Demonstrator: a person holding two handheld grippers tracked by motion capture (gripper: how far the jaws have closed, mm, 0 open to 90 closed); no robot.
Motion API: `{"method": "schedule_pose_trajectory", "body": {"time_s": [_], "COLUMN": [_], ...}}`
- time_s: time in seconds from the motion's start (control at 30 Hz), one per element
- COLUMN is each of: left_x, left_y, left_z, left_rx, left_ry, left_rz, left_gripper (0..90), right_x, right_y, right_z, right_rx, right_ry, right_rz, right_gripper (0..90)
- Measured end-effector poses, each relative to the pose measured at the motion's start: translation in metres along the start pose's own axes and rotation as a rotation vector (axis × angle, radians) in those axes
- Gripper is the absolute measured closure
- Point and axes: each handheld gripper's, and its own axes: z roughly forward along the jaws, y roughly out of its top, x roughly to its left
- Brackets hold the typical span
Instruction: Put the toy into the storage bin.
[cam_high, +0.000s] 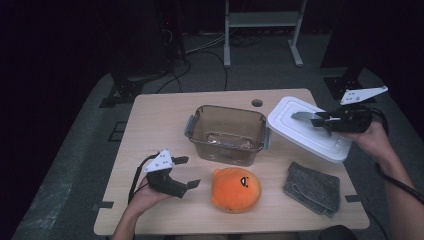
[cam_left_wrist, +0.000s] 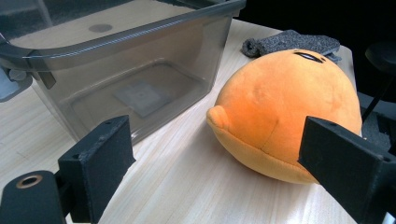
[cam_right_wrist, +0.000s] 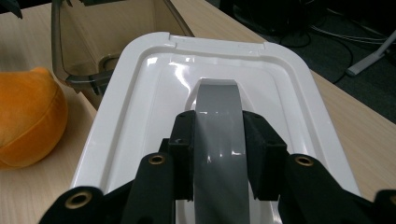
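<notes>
My right claw (cam_right_wrist: 218, 154) pinches the white lid (cam_high: 306, 127) by its grey handle (cam_right_wrist: 218, 135) near the tabletop's far right corner, ready to cover the container (cam_high: 227, 134); my left claw (cam_high: 181, 172) waits open beside the orange plush (cam_high: 236, 189).

Both grippers (cam_high: 182, 172) black, brass-ringed screw holes, white three-cornered plates, trailing black cables.
</notes>
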Motion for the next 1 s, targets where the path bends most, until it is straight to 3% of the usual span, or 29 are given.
{"method": "schedule_pose_trajectory", "body": {"time_s": [0.7,1.0], "left_x": [-0.002,-0.002], "left_y": [0.0,0.0], "left_z": [0.002,0.002], "left_rx": [0.008,0.009], "left_ry": [-0.003,-0.002], "left_rz": [0.004,0.002], "left_gripper": [9.2,9.2], "right_x": [0.0,0.004], "right_y": [-0.06,-0.08], "right_z": [-0.005,0.004], "right_rx": [-0.01,-0.003], "right_ry": [-0.012,0.0], "right_rz": [0.099,0.126], "right_gripper": [65.8,65.7]}}
